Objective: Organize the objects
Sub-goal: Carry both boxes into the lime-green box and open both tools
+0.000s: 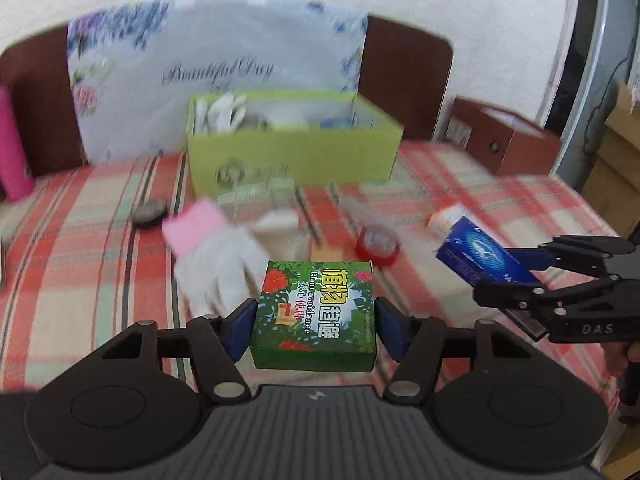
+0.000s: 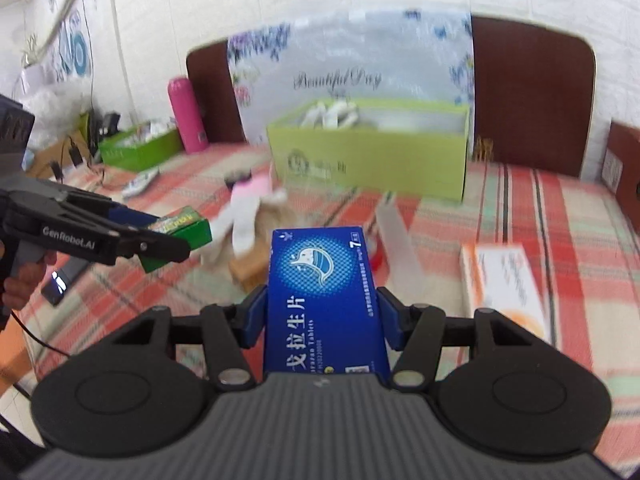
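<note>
My left gripper (image 1: 316, 318) is shut on a green leaf-print box (image 1: 320, 292), its blue pads pressing both sides, and holds it above the checked bedspread. In the right wrist view that same green box (image 2: 188, 228) shows at the left. My right gripper (image 2: 322, 312) is shut on a blue tablet box (image 2: 320, 276), held lengthwise between the pads. From the left wrist view this blue box (image 1: 476, 252) sticks out of the right gripper (image 1: 516, 276) at the right. An open lime-green carton (image 1: 292, 152) with white items inside stands at the back, ahead of both grippers.
On the bedspread lie a white glove with a pink cuff (image 1: 216, 256), a red tape roll (image 1: 378, 244), an orange-white box (image 2: 504, 280) and a dark round lid (image 1: 149, 212). A pink bottle (image 2: 186, 116) stands back left. A brown box (image 1: 508, 140) sits back right.
</note>
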